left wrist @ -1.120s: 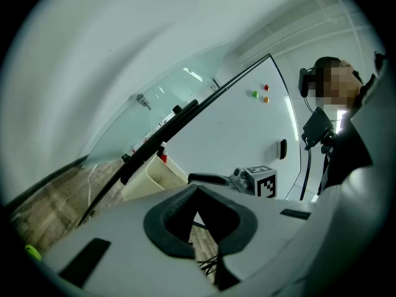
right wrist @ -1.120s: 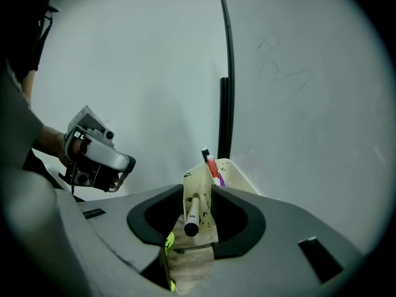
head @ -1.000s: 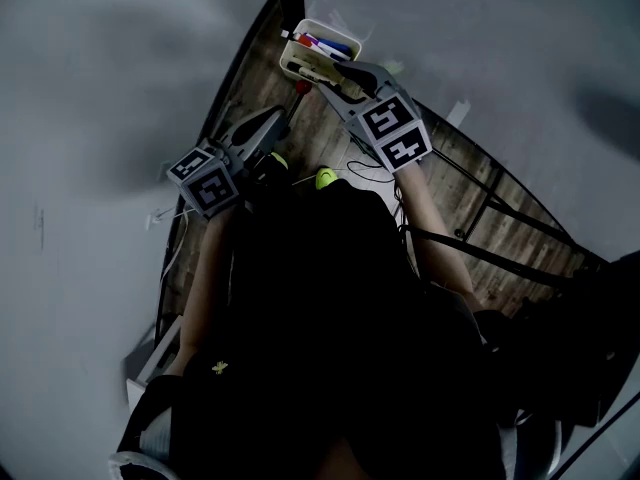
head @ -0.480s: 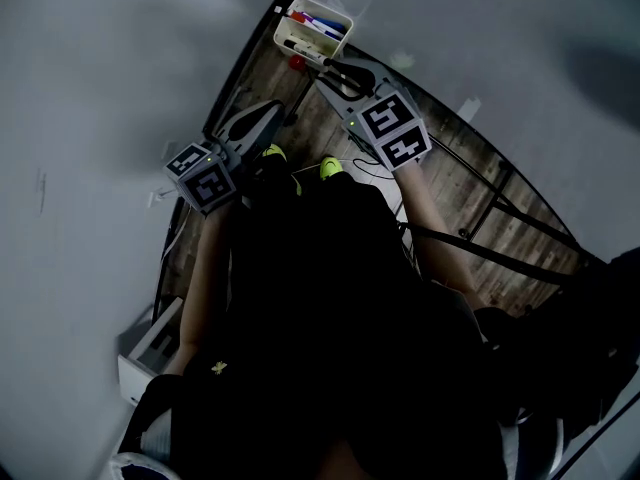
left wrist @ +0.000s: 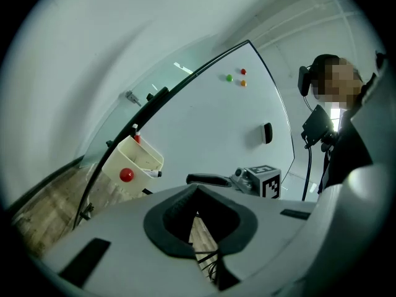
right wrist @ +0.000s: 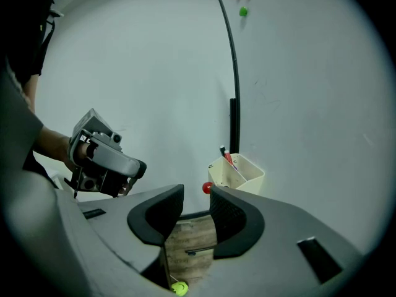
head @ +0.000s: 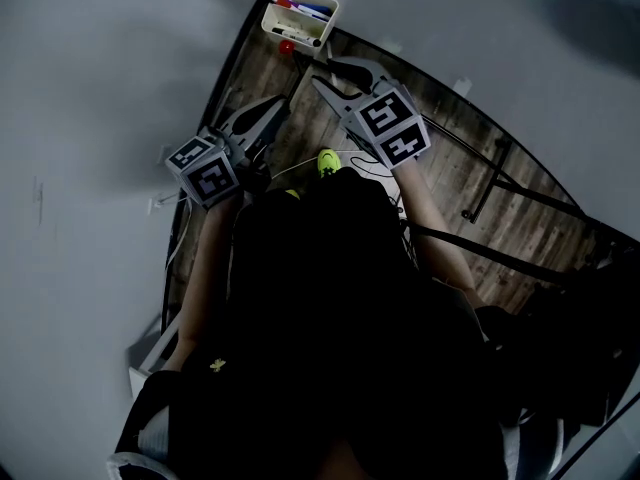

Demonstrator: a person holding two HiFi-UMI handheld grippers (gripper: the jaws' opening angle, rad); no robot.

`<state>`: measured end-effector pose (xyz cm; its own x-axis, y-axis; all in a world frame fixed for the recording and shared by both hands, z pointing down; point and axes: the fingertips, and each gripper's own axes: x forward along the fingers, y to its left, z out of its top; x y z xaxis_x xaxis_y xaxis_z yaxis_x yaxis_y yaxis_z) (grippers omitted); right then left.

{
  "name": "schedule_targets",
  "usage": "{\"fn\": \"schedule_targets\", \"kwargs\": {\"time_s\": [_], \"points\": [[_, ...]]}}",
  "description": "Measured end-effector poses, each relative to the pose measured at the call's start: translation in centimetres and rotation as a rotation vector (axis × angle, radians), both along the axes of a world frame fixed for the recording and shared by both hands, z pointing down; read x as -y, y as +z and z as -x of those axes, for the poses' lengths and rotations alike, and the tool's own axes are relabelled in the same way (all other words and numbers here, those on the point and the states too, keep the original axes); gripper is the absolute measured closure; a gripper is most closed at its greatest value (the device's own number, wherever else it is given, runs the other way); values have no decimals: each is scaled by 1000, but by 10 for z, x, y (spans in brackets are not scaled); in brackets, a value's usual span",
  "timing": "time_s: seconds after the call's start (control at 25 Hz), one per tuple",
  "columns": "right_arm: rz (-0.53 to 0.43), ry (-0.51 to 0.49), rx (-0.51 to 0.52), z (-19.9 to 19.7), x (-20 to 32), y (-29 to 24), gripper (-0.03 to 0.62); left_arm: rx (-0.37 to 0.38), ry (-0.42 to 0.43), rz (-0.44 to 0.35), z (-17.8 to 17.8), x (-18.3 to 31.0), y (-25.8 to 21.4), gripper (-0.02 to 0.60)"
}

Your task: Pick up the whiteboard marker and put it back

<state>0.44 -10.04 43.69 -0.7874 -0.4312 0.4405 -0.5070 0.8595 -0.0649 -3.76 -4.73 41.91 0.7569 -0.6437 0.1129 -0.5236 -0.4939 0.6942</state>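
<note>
A cream marker holder hangs on the whiteboard's lower edge, with several markers lying in it and a red magnet on its side. My right gripper hovers a short way back from the holder, open, with nothing between its jaws. In the right gripper view the holder sits just beyond the pads with markers sticking up. My left gripper is further left, jaws together and holding nothing. The left gripper view shows the holder at left.
The whiteboard carries three small magnets and a dark eraser. A person stands at its right. Wood floor lies below, crossed by the board's black stand legs. A yellow-green object lies near my feet.
Both grippers have drawn back from the holder; the right gripper's jaws were over it a second ago and now stand clear of it. The holder sits higher and further left in the head view.
</note>
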Motion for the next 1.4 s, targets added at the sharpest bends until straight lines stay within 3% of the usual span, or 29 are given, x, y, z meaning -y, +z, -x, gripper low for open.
{"fn": "schedule_targets", "kwargs": {"time_s": [0.44,0.64,1.04,1.4], "points": [[-29,34,-15,11,-48,-19,492,-2,65,-49,11,-42,-15,578],[-61,65,-26,15,-72,-29,589,-23,96,-78,16,-64,-23,578],[-59,117,-60,34,-151,-27,591,-56,149,-97,41,-135,-24,578],[5,180,-60,43,-228,-12,591,-88,233,-58,48,-197,-12,578]]}}
